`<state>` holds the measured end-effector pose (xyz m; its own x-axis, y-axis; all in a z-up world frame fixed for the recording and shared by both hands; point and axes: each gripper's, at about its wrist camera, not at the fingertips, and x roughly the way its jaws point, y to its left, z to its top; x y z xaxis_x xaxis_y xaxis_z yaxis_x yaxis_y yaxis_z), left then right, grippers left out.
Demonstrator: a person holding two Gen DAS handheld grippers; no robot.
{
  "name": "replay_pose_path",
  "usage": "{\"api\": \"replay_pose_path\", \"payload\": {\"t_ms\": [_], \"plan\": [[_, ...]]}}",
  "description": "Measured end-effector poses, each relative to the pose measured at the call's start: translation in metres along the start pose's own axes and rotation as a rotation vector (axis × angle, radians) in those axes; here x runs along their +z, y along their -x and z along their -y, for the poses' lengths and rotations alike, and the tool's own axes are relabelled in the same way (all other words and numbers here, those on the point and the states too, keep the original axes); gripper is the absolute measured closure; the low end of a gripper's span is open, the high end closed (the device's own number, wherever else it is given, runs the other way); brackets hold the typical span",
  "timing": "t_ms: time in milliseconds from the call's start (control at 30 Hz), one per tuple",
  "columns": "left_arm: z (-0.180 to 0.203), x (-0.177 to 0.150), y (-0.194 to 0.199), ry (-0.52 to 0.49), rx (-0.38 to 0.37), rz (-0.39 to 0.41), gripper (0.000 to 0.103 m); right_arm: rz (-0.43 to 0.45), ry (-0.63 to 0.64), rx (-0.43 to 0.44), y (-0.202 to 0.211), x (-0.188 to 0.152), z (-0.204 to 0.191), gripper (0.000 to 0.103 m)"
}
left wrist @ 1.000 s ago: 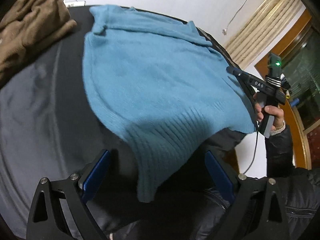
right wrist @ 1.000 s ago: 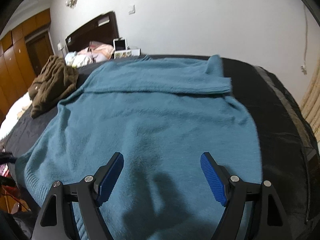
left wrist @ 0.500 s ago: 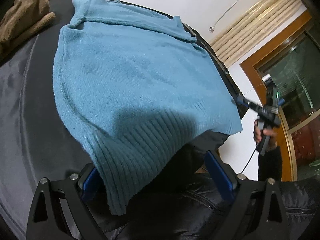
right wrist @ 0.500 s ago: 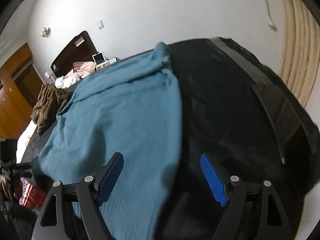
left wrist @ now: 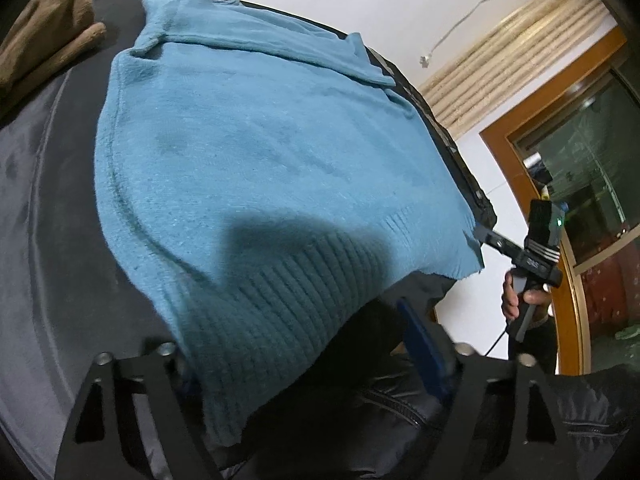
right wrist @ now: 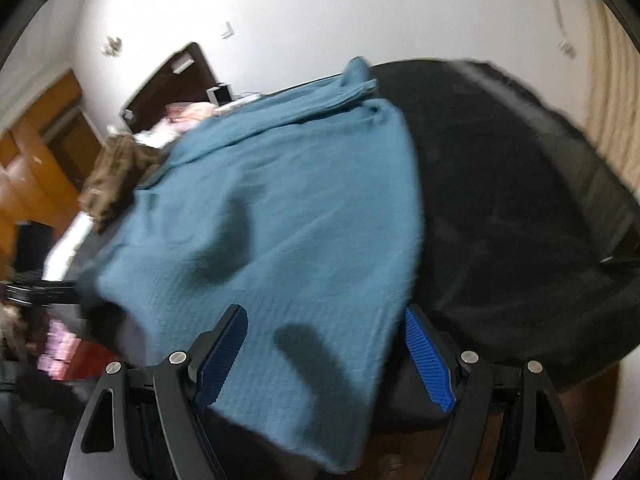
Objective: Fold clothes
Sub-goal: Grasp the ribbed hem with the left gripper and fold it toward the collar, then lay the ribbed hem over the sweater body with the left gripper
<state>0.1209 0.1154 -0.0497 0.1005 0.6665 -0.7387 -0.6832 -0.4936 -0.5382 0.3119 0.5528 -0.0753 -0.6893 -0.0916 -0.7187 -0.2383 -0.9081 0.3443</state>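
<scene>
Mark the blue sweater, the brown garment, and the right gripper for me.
blue sweater [left wrist: 272,168]: left wrist view, middle of the body panel.
brown garment [left wrist: 44,36]: left wrist view, the bunched pile at top left.
right gripper [right wrist: 326,350]: right wrist view, midway between its blue fingertips, over the hem.

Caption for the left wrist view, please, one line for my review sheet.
Blue sweater spread on a dark bed, its ribbed hem hanging between the open left gripper.
</scene>
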Motion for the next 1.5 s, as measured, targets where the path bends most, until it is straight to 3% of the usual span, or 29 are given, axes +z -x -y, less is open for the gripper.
{"api": "replay_pose_path", "payload": {"t_ms": [167, 233, 300, 433, 500, 633, 833, 1100, 1267, 1500], "plan": [[-0.010, 0.002, -0.001, 0.058, -0.013, 0.018, 0.046, -0.016, -0.053, 0.095, -0.005, 0.001, -0.002, 0.023], [-0.013, 0.001, -0.001, 0.081, -0.023, 0.022, 0.055, -0.022, -0.068, 0.104, -0.006, 0.001, 0.000, 0.034], [-0.015, 0.000, -0.003, 0.089, -0.031, 0.020, 0.067, -0.028, -0.054, 0.055, -0.007, 0.000, -0.001, 0.062], [-0.016, 0.000, -0.001, 0.100, -0.056, 0.049, 0.082, -0.027, -0.051, 0.016, -0.009, 0.002, -0.001, 0.079], [-0.016, 0.002, 0.008, 0.095, -0.057, 0.088, 0.093, 0.008, -0.051, 0.025, -0.004, 0.006, -0.001, 0.093], [-0.017, 0.009, 0.032, 0.091, -0.059, 0.174, 0.094, 0.110, -0.060, 0.067, 0.015, 0.019, 0.001, 0.093], [-0.017, 0.016, 0.051, 0.085, -0.060, 0.243, 0.094, 0.227, -0.064, 0.120, 0.035, 0.044, -0.002, 0.093], [-0.017, 0.033, 0.077, 0.071, -0.053, 0.343, 0.094, 0.275, -0.069, 0.142, 0.041, 0.057, -0.004, 0.093], [-0.013, 0.050, 0.088, 0.053, -0.044, 0.394, 0.094, 0.333, -0.060, 0.153, 0.048, 0.080, -0.007, 0.093], [-0.011, 0.073, 0.093, 0.046, -0.040, 0.431, 0.094, 0.341, -0.029, 0.150, 0.037, 0.112, -0.018, 0.093]]}}
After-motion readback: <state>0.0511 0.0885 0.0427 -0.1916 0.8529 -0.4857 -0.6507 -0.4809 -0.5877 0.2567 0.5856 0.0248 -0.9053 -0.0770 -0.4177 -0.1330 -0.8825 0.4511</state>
